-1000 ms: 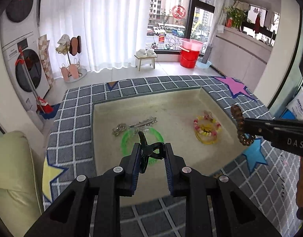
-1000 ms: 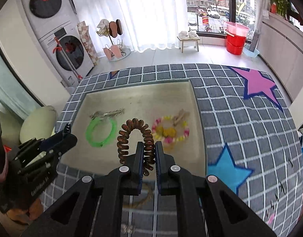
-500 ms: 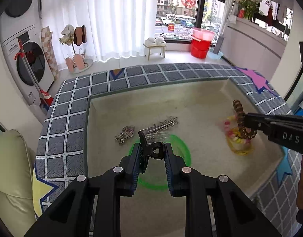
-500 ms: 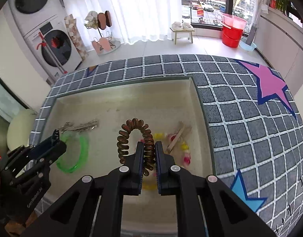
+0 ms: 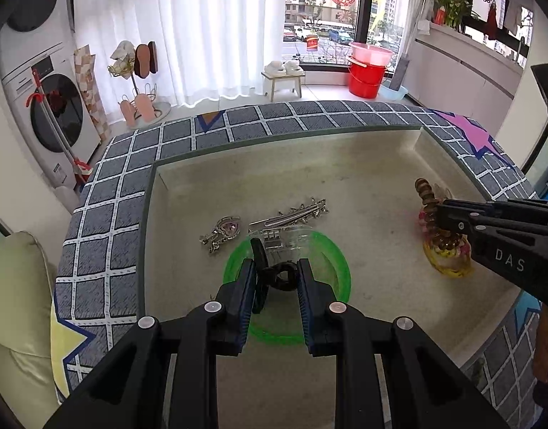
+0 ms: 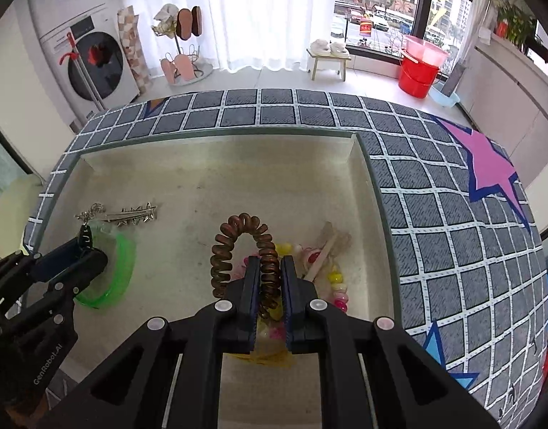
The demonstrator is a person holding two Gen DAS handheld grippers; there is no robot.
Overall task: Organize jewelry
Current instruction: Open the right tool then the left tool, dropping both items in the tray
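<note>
A beige tray [image 5: 345, 186] sits sunk into a grey checked surface. My left gripper [image 5: 275, 271] is shut on a small black hair clip [image 5: 279, 279] and hangs low over a green bangle [image 5: 333, 254]. Behind the bangle lie a silver spiked hair clip [image 5: 292, 214] and a silver pendant with a pink stone [image 5: 225, 230]. My right gripper [image 6: 270, 268] is shut on a brown spiral hair tie [image 6: 243, 236], which stands up in an arch. It hovers over a coloured bead bracelet [image 6: 336, 282] at the tray's right side. The other gripper shows at each view's edge.
The checked surface [image 6: 435, 214] with star patterns rims the tray on all sides. A pale wooden clip [image 6: 326, 246] lies on the bead bracelet. A cream cushion [image 5: 13, 286] lies at the left. The tray's far half [image 6: 238, 178] holds nothing.
Both grippers have come down and forward over the tray, still holding their pieces. The left now hangs above the green bangle, the right above the bead bracelet.
</note>
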